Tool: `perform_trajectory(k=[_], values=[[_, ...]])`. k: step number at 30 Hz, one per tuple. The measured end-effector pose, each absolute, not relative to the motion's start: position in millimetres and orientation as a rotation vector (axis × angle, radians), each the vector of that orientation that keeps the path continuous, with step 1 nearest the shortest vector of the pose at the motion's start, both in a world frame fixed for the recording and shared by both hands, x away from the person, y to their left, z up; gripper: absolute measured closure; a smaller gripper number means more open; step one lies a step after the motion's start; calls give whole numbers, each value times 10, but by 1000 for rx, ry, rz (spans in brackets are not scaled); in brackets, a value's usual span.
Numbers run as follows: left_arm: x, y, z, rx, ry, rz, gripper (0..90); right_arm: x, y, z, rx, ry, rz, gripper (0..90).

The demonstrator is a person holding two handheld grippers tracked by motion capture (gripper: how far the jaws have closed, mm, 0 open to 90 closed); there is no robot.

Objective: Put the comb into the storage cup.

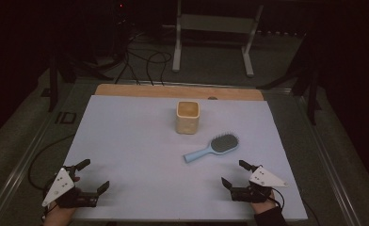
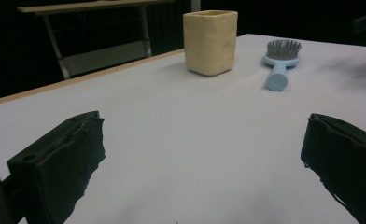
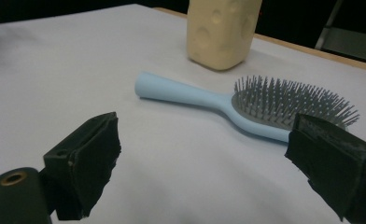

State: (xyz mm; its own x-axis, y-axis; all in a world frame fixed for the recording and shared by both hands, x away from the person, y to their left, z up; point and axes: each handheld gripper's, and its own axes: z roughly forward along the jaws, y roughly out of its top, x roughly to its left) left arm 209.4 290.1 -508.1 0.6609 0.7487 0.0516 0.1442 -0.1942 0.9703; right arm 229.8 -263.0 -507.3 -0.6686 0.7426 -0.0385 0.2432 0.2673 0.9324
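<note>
Near right gripper (image 1: pixel 235 173): hairbrush (image 1: pixel 212 147), handle toward person's left.

Overhead view; gripper views sharing hairbrush (image 1: pixel 212 147).

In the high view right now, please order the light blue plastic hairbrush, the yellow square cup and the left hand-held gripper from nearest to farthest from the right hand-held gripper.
1. Light blue plastic hairbrush, just ahead.
2. Yellow square cup, beyond the brush.
3. Left hand-held gripper, across the table's near edge.
</note>
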Motion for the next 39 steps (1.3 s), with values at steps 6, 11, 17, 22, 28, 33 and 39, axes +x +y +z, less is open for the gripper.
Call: perform_trajectory(k=[6,11,17,22,28,33,39], values=[[2132,2883,-5080,1712,737,636,0,2312,-2660,-5103,894,2081,1369,89],[2133,2884,-5085,1715,746,627,0,2330,-2674,-5107,894,2076,1378,89],[2088,2917,-5069,1690,756,621,0,2322,-2658,-5090,880,2102,1351,89],[2068,2919,-5080,1702,744,620,0,2280,-2604,-5025,870,2096,1343,89],[2060,2929,-5071,1695,744,619,0,2247,-2569,-4961,872,2127,1338,89],[2058,2933,-5067,1682,749,619,0,2246,-2522,-4954,861,2145,1303,89],[2049,2926,-5061,1682,742,624,0,2221,-2464,-4882,875,2129,1327,89]])
